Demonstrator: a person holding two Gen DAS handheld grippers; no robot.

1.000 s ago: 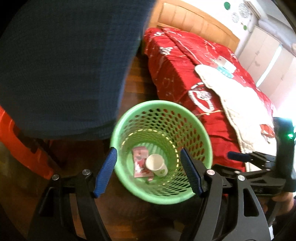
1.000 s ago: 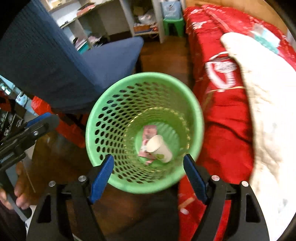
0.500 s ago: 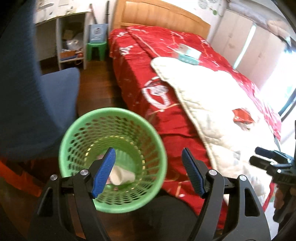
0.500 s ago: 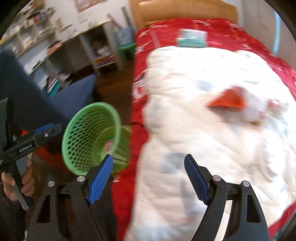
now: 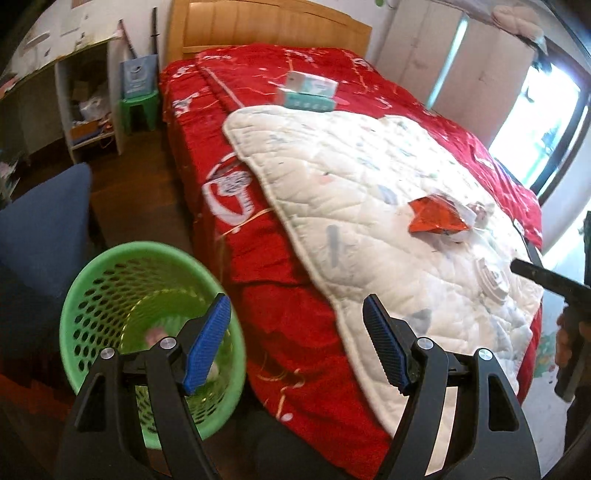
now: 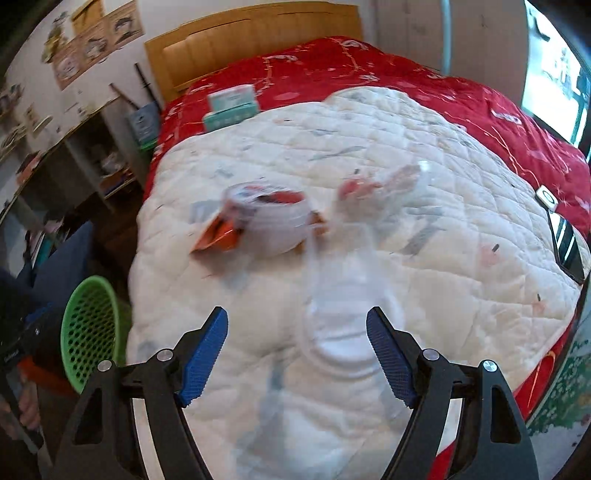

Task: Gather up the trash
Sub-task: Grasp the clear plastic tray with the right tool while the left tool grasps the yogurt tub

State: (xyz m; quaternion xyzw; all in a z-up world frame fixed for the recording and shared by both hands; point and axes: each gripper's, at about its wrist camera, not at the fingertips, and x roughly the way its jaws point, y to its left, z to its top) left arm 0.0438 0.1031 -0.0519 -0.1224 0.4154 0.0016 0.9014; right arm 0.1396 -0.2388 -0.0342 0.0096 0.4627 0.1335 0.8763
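Left claw [image 5: 295, 339]: spread, nothing between the pads, positioned over the edge of the bed [image 5: 258, 258]. The green basket [image 5: 110, 295] stands on the floor beside the bed, with blurred items inside.

Right claw [image 6: 297, 347]: spread, nothing gripped, positioned above the white quilt [image 6: 406, 147]. On the quilt lie an orange wrapper [image 6: 218, 236], a white cup [image 6: 273, 221] and a clear plastic cup [image 6: 343, 314]; all are blurred. The clear cup lies nearest the right claw.

Red-covered bed [image 5: 295, 206], wooden headboard [image 5: 266, 29], bright window [image 5: 546, 110].
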